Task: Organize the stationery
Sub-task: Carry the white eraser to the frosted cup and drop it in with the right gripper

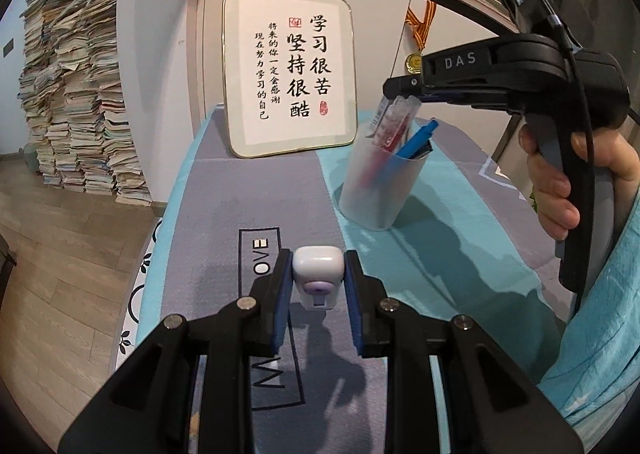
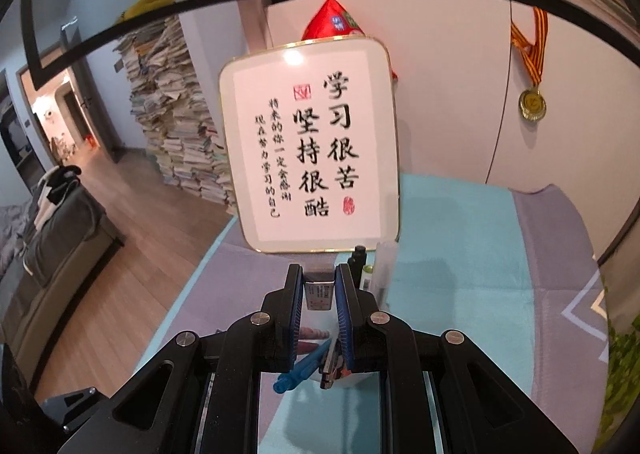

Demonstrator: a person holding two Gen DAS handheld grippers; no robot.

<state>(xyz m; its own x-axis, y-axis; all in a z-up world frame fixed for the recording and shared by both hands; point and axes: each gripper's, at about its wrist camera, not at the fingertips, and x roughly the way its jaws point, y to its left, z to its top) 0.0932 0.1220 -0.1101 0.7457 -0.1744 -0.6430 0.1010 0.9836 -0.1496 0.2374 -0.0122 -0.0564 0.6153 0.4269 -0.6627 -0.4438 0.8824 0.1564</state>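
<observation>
My left gripper (image 1: 318,278) is shut on a white correction tape with a purple wheel (image 1: 318,274), held just above the grey and teal table cloth (image 1: 248,194). My right gripper (image 1: 400,92) is shut on the top of a clear pen box (image 1: 394,122) that stands tilted in the translucent pen cup (image 1: 378,186). In the right wrist view the gripper (image 2: 319,286) clamps the box end (image 2: 319,292) from above. A blue pen (image 1: 416,142) and a dark item also sit in the cup; the blue pen shows below the fingers (image 2: 304,368).
A framed calligraphy board (image 1: 290,70) leans at the back of the table, just behind the cup. A medal (image 2: 532,104) hangs on the wall to the right. Tall paper stacks (image 1: 76,94) stand on the wooden floor to the left. The table edge runs along the left.
</observation>
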